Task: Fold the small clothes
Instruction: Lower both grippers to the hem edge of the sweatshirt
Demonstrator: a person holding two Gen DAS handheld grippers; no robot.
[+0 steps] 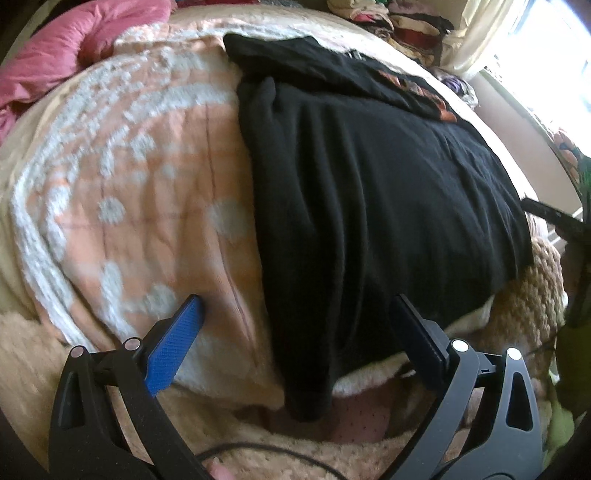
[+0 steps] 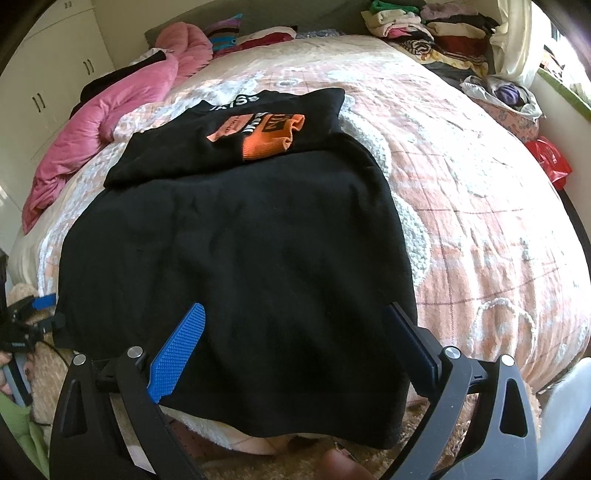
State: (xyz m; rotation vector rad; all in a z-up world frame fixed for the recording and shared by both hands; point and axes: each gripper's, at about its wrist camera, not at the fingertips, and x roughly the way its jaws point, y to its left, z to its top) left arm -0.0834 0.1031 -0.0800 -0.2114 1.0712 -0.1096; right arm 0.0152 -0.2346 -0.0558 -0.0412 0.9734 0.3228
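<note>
So over on the far left there's a crumpled pink duvet (image 2: 110, 122) bunched up along the edge of the bed, with white cupboards (image 2: 48, 85) behind it. Next to that is the peach-and-white patterned blanket (image 1: 122, 184) that covers pretty much the whole bed, fuzzy white blobs all over it. The left gripper (image 1: 295, 317) sits low at the near edge with its jaws spread wide apart, nothing between them gripped; the left blue pad (image 1: 173, 347) is over the blanket and the other finger sits against the near hem of the black sweater (image 2: 240, 258), so it's basically straddling the sweater's left corner where the fabric droops over the bed edge. In the right wrist view you can also spot that left gripper poking in at the far left by the sweater's corner, with a bit of a hand under it. The sweater itself is laid out flat in the middle of the bed, bottom hem toward the cameras, and the top part is folded over so a sleeve with an orange cuff (image 2: 273, 140) and some white lettering lies across the chest. The right gripper (image 2: 295, 321) is open wide too, hovering over the near hem, both fingers above black fabric, not pinching anything as far as I can see. Further right it's more blanket, then a pile of folded clothes (image 2: 424, 29) at the back corner, a bag of stuff (image 2: 506, 99) and something red plastic (image 2: 550, 162) by the window.
</note>
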